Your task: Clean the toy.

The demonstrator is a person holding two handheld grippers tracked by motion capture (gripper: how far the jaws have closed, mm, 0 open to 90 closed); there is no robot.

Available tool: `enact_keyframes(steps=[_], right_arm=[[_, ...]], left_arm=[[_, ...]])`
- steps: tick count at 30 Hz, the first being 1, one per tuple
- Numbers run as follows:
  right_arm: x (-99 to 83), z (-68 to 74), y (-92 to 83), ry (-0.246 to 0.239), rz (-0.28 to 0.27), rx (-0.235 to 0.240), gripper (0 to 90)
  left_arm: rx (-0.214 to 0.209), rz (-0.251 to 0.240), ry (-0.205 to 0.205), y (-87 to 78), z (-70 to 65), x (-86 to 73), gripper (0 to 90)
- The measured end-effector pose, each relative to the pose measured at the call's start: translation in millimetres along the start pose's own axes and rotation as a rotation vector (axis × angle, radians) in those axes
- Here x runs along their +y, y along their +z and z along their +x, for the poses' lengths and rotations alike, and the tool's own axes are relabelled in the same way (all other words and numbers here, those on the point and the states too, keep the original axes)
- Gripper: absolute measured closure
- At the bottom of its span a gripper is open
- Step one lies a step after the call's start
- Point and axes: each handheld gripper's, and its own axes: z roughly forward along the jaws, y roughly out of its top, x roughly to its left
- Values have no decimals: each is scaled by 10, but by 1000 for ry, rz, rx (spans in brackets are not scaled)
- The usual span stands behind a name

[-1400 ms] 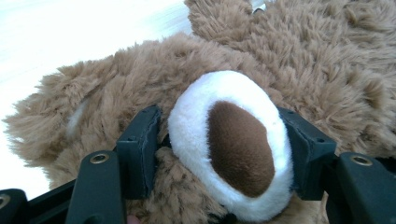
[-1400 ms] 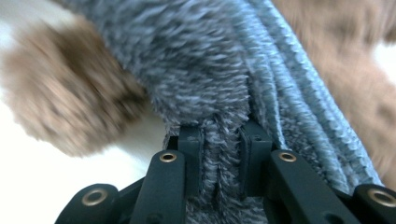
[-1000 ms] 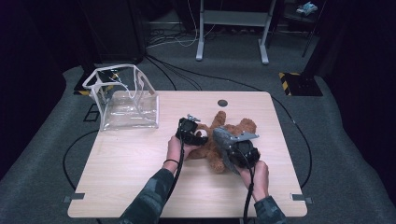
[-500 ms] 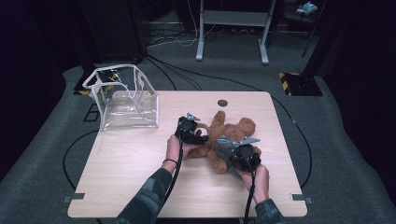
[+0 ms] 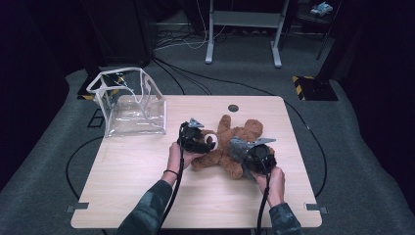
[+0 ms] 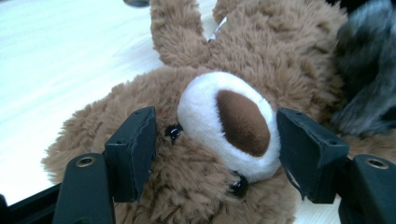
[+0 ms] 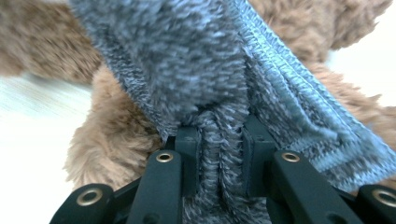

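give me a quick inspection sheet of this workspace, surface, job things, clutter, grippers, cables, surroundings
surface: light wooden table with a dark round hole near its far edge
job's things: brown plush teddy bear lying mid-table; grey knitted cloth over its body
clutter: clear plastic box-shaped bag with white trim at the far left corner
grippers: left gripper open, fingers either side of the bear's white muzzle; right gripper shut on the grey cloth
cables: one black cable trails from each gripper along the forearms; more loop over the floor
surroundings: grey carpet, white metal stand behind, dark room
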Motion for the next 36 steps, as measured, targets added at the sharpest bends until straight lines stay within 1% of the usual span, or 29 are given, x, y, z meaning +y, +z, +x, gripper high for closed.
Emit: enact_keyframes(steps=[1, 2, 4, 6, 7, 8, 9, 10, 12, 13, 14, 15, 16, 17, 20, 21, 22, 23, 24, 25, 26, 28, 29, 30, 31, 32, 34, 35, 36], right_arm=[[41, 4, -47, -3, -14, -1, 728], [95, 21, -113, 5, -35, -3, 728], [222, 71, -237, 1, -64, 10, 728], [356, 117, -300, -11, -94, 34, 726], [414, 140, -310, -7, -100, 47, 726], [414, 140, -310, -7, -100, 47, 726], [500, 183, -264, 1, -94, 68, 726], [519, 193, -210, 8, -87, 87, 726], [497, 229, -51, 17, -37, 117, 726], [455, 254, 28, 16, -24, 115, 727], [455, 254, 28, 16, -24, 115, 727], [400, 282, 97, 21, -8, 118, 727], [261, 317, 210, 15, 21, 118, 729], [217, 322, 233, 17, 32, 125, 731], [50, 339, 283, 9, 52, 110, 734], [5, 339, 288, 16, 57, 111, 734], [-35, 333, 284, 11, 54, 109, 735], [-71, 340, 276, 14, 55, 105, 736], [-105, 342, 261, 2, 70, 110, 735], [-141, 354, 249, -10, 78, 100, 736], [-171, 358, 233, -22, 87, 96, 736], [-196, 359, 220, -25, 92, 93, 735], [-214, 334, 180, -40, 111, 84, 733], [-214, 334, 180, -40, 111, 84, 733], [-177, 292, 111, -28, 105, 88, 720], [-137, 271, 58, -22, 85, 89, 718], [-34, 264, -37, -25, 37, 89, 717], [51, 282, -95, -15, 5, 98, 717], [51, 282, -95, -15, 5, 98, 717]], left_arm=[[-2, -3, -13, 9, 20, -4, 320], [-2, -3, -13, 9, 20, -4, 325], [-18, -1, -41, 44, 70, -19, 333], [-15, -1, -38, 55, 75, -23, 338], [-16, 2, -39, 57, 77, -23, 340], [-16, 2, -39, 57, 77, -23, 341], [-14, 5, -45, 66, 79, -27, 343], [-11, -2, -58, 78, 76, -31, 344], [-12, 1, -60, 81, 87, -34, 345], [-9, 1, -63, 92, 100, -37, 346], [-9, 1, -63, 92, 100, -37, 346], [-8, 4, -61, 100, 106, -38, 346], [-9, 6, -66, 107, 105, -39, 348], [-6, 10, -62, 115, 111, -39, 350], [-6, 4, -75, 131, 117, -43, 353], [-11, 7, -81, 140, 125, -46, 353], [-16, 5, -90, 146, 128, -46, 354], [-17, 9, -87, 145, 136, -46, 354], [-18, 9, -88, 146, 142, -45, 354], [-18, 9, -91, 149, 145, -44, 354], [-24, 9, -109, 155, 145, -42, 354], [-26, 15, -108, 156, 156, -35, 355], [-30, 23, -123, 165, 172, -17, 355], [-30, 23, -123, 165, 172, -17, 355], [-37, 32, -128, 174, 195, 5, 355], [-38, 39, -130, 176, 206, 14, 355], [-36, 38, -141, 185, 217, 22, 355], [-35, 35, -134, 193, 227, 21, 356], [-35, 35, -134, 193, 227, 21, 355]])
